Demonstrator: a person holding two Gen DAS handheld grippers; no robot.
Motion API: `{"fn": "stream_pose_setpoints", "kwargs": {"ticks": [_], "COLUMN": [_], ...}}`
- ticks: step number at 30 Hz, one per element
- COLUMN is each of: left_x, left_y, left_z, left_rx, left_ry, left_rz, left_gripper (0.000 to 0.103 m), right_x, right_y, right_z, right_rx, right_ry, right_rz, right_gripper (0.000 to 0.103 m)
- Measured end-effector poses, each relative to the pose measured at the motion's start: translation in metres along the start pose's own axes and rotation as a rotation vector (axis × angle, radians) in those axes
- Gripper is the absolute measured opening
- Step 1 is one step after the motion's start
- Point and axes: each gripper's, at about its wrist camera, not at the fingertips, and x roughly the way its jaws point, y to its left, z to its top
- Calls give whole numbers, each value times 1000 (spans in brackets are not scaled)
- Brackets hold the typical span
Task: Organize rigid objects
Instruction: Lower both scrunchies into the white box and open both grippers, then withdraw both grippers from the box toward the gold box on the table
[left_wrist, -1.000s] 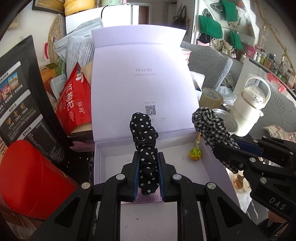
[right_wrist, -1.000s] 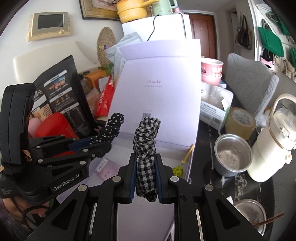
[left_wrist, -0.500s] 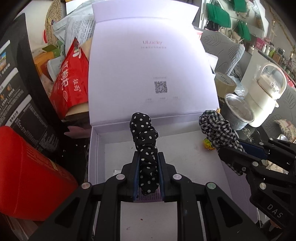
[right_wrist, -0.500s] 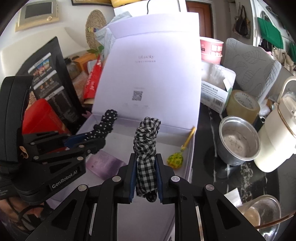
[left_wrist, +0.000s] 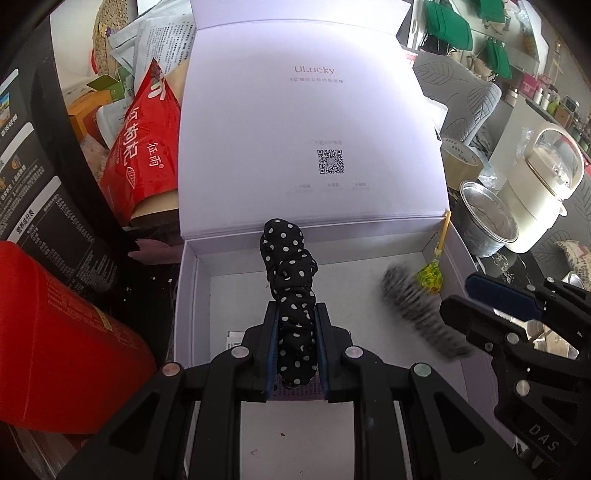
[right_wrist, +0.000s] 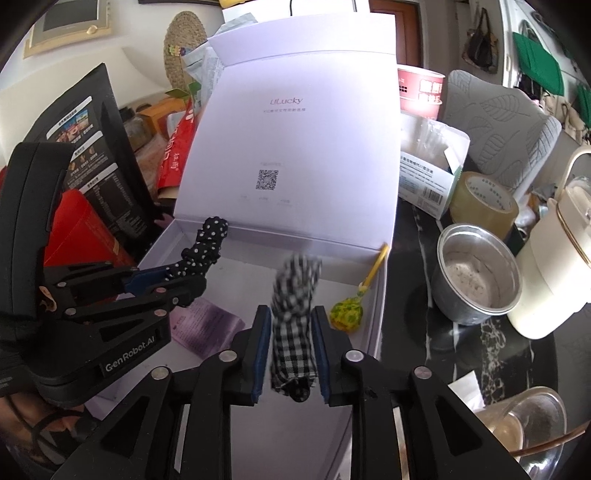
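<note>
Clutter crowds the dark tabletop (right_wrist: 417, 295) on every side of the white gift box (left_wrist: 192, 295), whose lid stands open at the back. Left of the box sit one red canister (left_wrist: 59, 339), one black printed bag (left_wrist: 33, 192) and one red snack packet (left_wrist: 140, 147); right of it stand one cream kettle (right_wrist: 546, 269), one steel cup (right_wrist: 476, 273) and one roll of tape (right_wrist: 484, 199). Two scrunchies hang over the box. The left gripper (left_wrist: 295, 350) is clamped narrow on the polka-dot scrunchie (left_wrist: 291, 288). The right gripper (right_wrist: 291, 354) has just been opening its jaws, and the checked scrunchie (right_wrist: 295, 314), blurred, sits loose between the parted pads. One yellow-green charm (right_wrist: 345, 314) lies by the right wall, one purple leaflet (right_wrist: 207, 325) on the floor.
</note>
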Motion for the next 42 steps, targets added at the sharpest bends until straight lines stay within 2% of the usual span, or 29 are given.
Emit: {"fn": "stream_pose_setpoints", "kwargs": {"ticks": [1,3,4,5,6,21,31,42], "left_x": [-1,-2,-3,-4,-6,-44,-89,-144], "left_y": [0,1,1,2,3,7,6,-2], "left_z": [0,1,2,2,2,1,1,-11], "left_rx": [-1,-9,-13,-18,-23,-40,-43,-38], "left_ry": [2,0,-1,-6,-16,-67,-118,-180], "left_rz": [12,27,31,31,30,42,65,52], "left_gripper": [20,33,55,84,90,91,91,91], "right_x": [0,-3,-4,-5,-7,-34,-81,-137], "right_y": [0,-1,-2,-2,-2,-1,14,32], "right_z": [0,0,1,1,1,2,5,-4], "right_rx": [4,10,11,11,10,10,-24,-50], "right_ry": [1,-4,-5,-9,-13,-55,-122,-192], "right_rz": [-3,-6,-10,-14,-19,-26,-42,-57], "right_gripper": [44,47,47,47,47,47,47,47]}}
